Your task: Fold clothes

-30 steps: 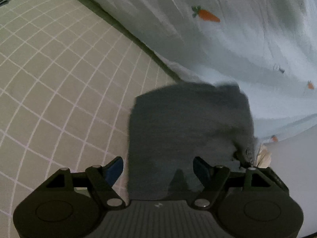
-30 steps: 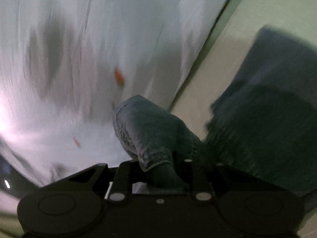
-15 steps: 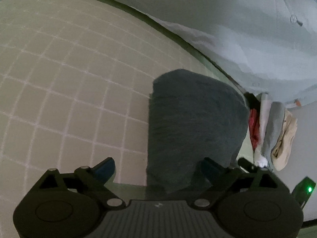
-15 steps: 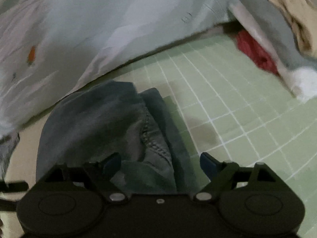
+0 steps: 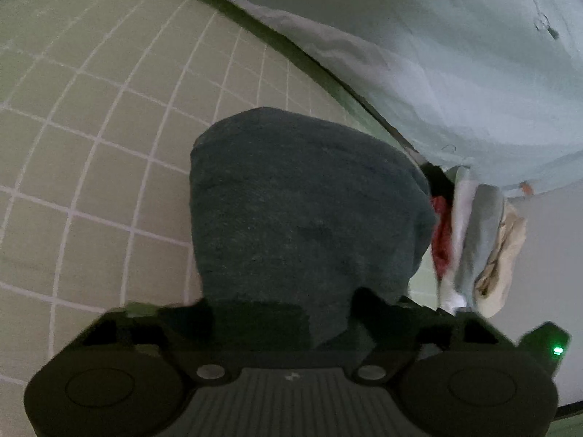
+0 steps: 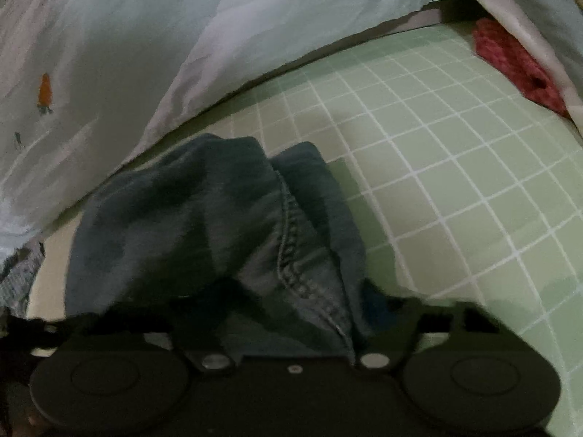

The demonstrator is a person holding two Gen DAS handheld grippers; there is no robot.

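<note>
- So the folded jeans [image 5: 302, 215] sit on the green checked bed sheet [image 5: 94, 167], right in front of both grippers, basically under their noses.
- Left hand-held gripper [image 5: 288, 313]: jaws roughly half open and they've just been closing. The denim's near edge lies between them, but whether the pads actually pinch it, I can't tell, it's dark and blurry down there.
- Right hand-held gripper [image 6: 291, 313]: same story, jaws have just been closing in, with the stitched seam [image 6: 291, 240] of the jeans running between them. Can't say if it's properly gripped.
- The bundle's long axis runs away from the left gripper, toward the pale quilt [image 5: 455, 73], so I reckon each gripper takes one end of the near edge.
- The quilt with the carrot print [image 6: 44, 91] crowds the far side. A clothes pile [image 5: 473, 236] with a red piece [image 6: 510, 58] lies off to the right, apart from the jeans. Nothing else seems in the way.
</note>
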